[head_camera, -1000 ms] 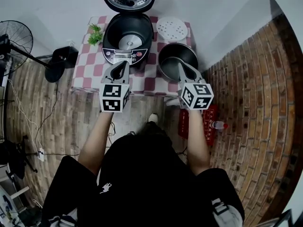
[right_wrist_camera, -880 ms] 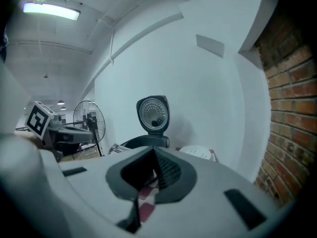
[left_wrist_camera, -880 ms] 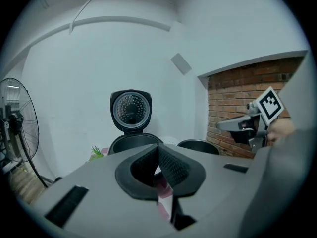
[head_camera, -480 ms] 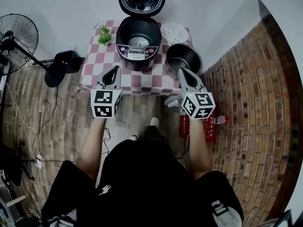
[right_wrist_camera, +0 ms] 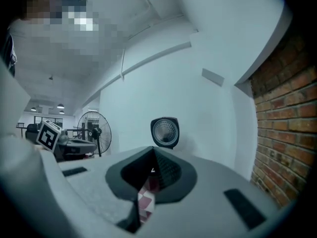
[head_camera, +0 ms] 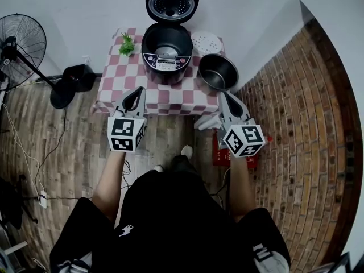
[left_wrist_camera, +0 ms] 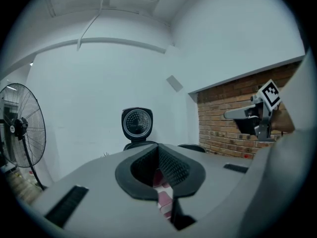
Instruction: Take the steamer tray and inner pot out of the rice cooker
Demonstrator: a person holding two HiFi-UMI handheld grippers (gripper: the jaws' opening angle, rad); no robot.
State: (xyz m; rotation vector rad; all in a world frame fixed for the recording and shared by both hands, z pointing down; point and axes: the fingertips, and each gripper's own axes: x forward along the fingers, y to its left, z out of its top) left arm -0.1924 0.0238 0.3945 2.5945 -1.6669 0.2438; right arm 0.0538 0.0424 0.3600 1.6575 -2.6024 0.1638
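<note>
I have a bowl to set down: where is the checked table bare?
The left front of the pink-and-white checked tablecloth is bare, between the small green plant, the black open rice cooker and the front edge. The right side is crowded: white perforated steamer tray and round metal inner pot.

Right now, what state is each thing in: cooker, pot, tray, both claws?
rice cooker: lid up, cavity empty
inner pot: out, upright on the table, empty
steamer tray: out, flat on the table behind the inner pot
left claw: shut, empty
right claw: shut, empty
</note>
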